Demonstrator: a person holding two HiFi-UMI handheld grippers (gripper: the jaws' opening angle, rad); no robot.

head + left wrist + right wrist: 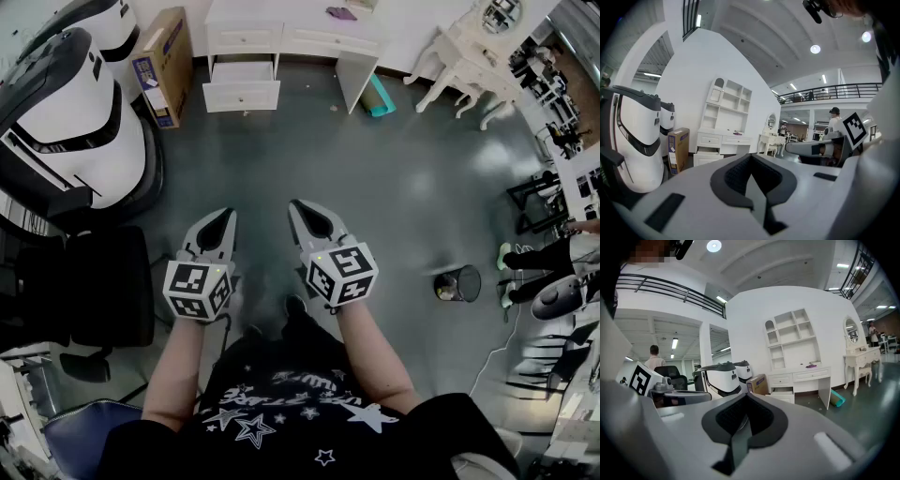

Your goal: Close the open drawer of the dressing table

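Left tongs (223,217) and right tongs (300,210) are held shut and empty, side by side, presumably for carriage: the open drawer (242,94) is seen well apart across the floor (375,187), at 11 o'clock.

Ahead of the left gripper (225,216) and the right gripper (298,208), bare floor (375,178) runs clear to the open drawer (242,94) of the dressing table (309,39). Left of the left gripper, white machines (84,131) and a cardboard box (164,61) crowd in. A bin (459,283) stands off to the right gripper's right.

no legible txt; box (161,66) print too blurry
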